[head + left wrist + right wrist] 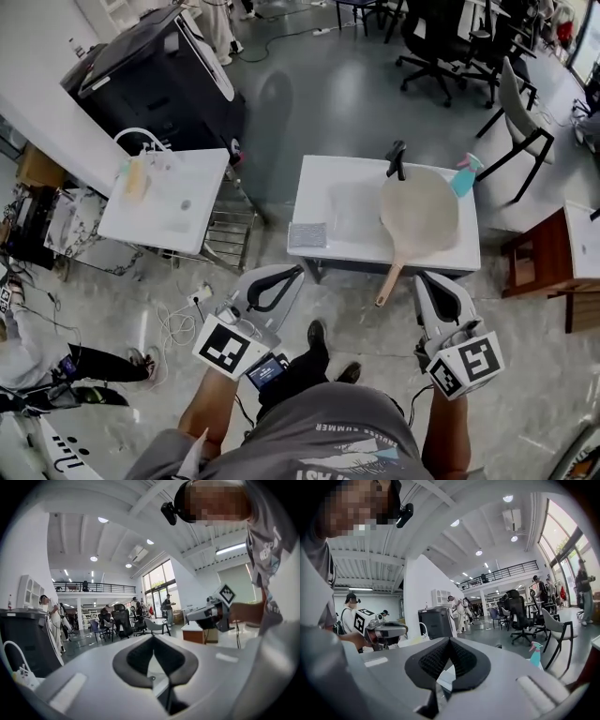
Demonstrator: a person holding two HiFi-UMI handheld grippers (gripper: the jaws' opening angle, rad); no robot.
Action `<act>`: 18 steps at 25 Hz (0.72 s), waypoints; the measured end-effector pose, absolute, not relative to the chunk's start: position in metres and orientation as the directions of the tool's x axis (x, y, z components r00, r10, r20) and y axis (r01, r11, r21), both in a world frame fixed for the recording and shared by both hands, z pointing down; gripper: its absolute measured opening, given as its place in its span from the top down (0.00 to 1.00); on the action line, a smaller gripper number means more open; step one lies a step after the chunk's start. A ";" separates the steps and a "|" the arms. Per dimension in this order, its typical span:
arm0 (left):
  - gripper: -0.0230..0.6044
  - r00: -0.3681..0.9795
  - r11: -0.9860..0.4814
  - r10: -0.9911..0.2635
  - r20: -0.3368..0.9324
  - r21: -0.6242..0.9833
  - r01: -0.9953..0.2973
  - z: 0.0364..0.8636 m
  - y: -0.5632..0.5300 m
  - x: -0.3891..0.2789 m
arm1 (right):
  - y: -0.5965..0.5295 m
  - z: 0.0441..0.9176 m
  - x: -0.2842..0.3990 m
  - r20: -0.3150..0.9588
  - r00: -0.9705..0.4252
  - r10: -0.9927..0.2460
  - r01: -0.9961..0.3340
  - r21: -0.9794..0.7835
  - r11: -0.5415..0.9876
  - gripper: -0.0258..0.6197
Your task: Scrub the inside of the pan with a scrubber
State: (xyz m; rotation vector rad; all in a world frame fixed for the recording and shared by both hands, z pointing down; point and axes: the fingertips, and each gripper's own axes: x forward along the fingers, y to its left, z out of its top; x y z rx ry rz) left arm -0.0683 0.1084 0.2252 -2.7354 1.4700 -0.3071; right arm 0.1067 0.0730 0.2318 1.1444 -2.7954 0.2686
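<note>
A white sink unit (323, 178) stands ahead of the person, with a round pale pan (419, 211) lying over its right half, the wooden handle (391, 279) pointing back and overhanging the front edge. A grey square scrubber (307, 234) rests on the unit's front left corner, well apart from the pan, while a black faucet (397, 159) and a teal spray bottle (464, 175) stand at the back. The left gripper (296, 273) and right gripper (424, 278) hang just short of the front edge, jaws together, holding nothing.
</note>
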 end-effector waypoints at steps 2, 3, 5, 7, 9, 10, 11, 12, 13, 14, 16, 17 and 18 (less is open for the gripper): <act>0.96 0.552 -0.567 -0.821 0.145 -0.107 -0.817 0.221 0.089 -0.080 | 0.063 0.229 0.096 0.182 -0.699 -0.692 -0.714 -0.109 0.692 0.96; 0.96 0.558 -0.571 -0.819 0.133 -0.106 -0.814 0.218 0.079 -0.086 | 0.057 0.227 0.090 0.189 -0.695 -0.694 -0.717 -0.099 0.690 0.96; 0.96 0.568 -0.578 -0.816 0.108 -0.098 -0.810 0.214 0.061 -0.096 | 0.044 0.226 0.079 0.200 -0.686 -0.700 -0.723 -0.082 0.685 0.96; 0.96 0.579 -0.586 -0.810 0.093 -0.095 -0.805 0.215 0.046 -0.106 | 0.031 0.227 0.066 0.208 -0.678 -0.705 -0.730 -0.072 0.680 0.96; 0.96 0.584 -0.591 -0.807 0.087 -0.110 -0.799 0.219 0.031 -0.118 | 0.018 0.230 0.051 0.214 -0.676 -0.705 -0.730 -0.063 0.680 0.96; 0.96 0.586 -0.592 -0.806 0.084 -0.119 -0.797 0.221 0.025 -0.124 | 0.013 0.232 0.042 0.218 -0.677 -0.703 -0.729 -0.060 0.682 0.96; 0.96 0.589 -0.594 -0.804 0.080 -0.120 -0.795 0.223 0.019 -0.131 | 0.007 0.234 0.034 0.222 -0.677 -0.702 -0.727 -0.056 0.684 0.96; 0.96 0.593 -0.598 -0.801 0.077 -0.115 -0.793 0.225 0.014 -0.137 | 0.002 0.236 0.027 0.227 -0.676 -0.701 -0.727 -0.051 0.685 0.96; 0.96 0.598 -0.603 -0.798 0.074 -0.108 -0.791 0.226 0.008 -0.142 | -0.004 0.238 0.020 0.232 -0.674 -0.701 -0.727 -0.046 0.685 0.96; 0.96 0.604 -0.608 -0.794 0.070 -0.104 -0.787 0.227 0.004 -0.147 | -0.009 0.240 0.014 0.237 -0.672 -0.701 -0.728 -0.041 0.684 0.96; 0.96 0.612 -0.616 -0.788 0.066 -0.105 -0.781 0.230 -0.005 -0.157 | -0.019 0.244 0.002 0.247 -0.670 -0.700 -0.728 -0.039 0.684 0.96; 0.96 0.614 -0.617 -0.787 0.066 -0.105 -0.780 0.232 -0.008 -0.161 | -0.023 0.246 -0.004 0.251 -0.672 -0.696 -0.726 -0.042 0.686 0.96; 0.96 0.613 -0.617 -0.787 0.067 -0.106 -0.780 0.234 -0.012 -0.166 | -0.025 0.248 -0.010 0.256 -0.676 -0.691 -0.723 -0.044 0.690 0.96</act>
